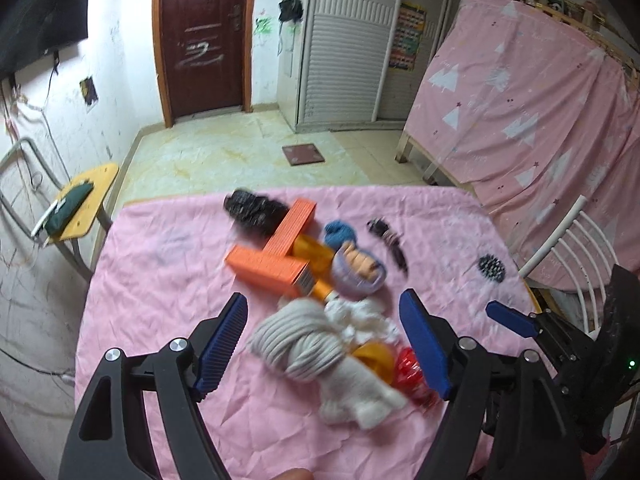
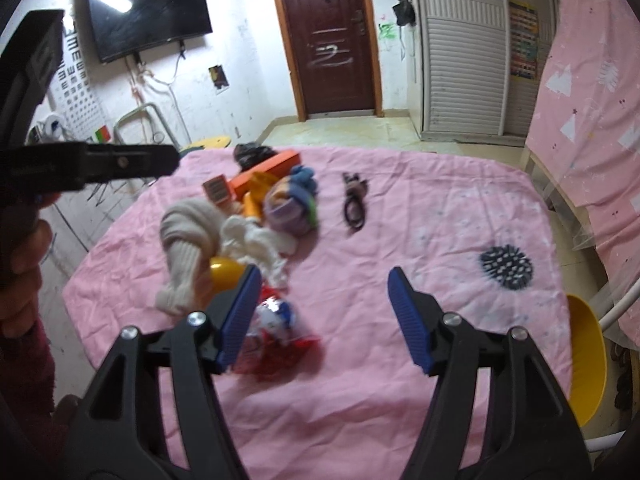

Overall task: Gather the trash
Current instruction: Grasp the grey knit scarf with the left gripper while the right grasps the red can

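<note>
The tabletop (image 2: 400, 380), draped in a wrinkled pink cloth, carries a heap of mixed things bunched toward its far left side, likely so sorting happens in one spot. Biggest in the heap are the two orange boxes (image 1: 272, 256), crossed one over the other, then the grey knitted socks (image 1: 296, 340) and the crumpled white tissue (image 1: 360, 316) just beside them. The red snack wrapper (image 2: 276, 340), the likeliest trash, lies at the near edge of the pile. The right tongs (image 2: 324, 312) stand apart and empty, the left pad over that wrapper, seemingly lining up for it. The left tongs (image 1: 324, 344) hang apart too, empty, over the socks and tissue. A black spiky ball (image 2: 506, 266) sits well apart.
</note>
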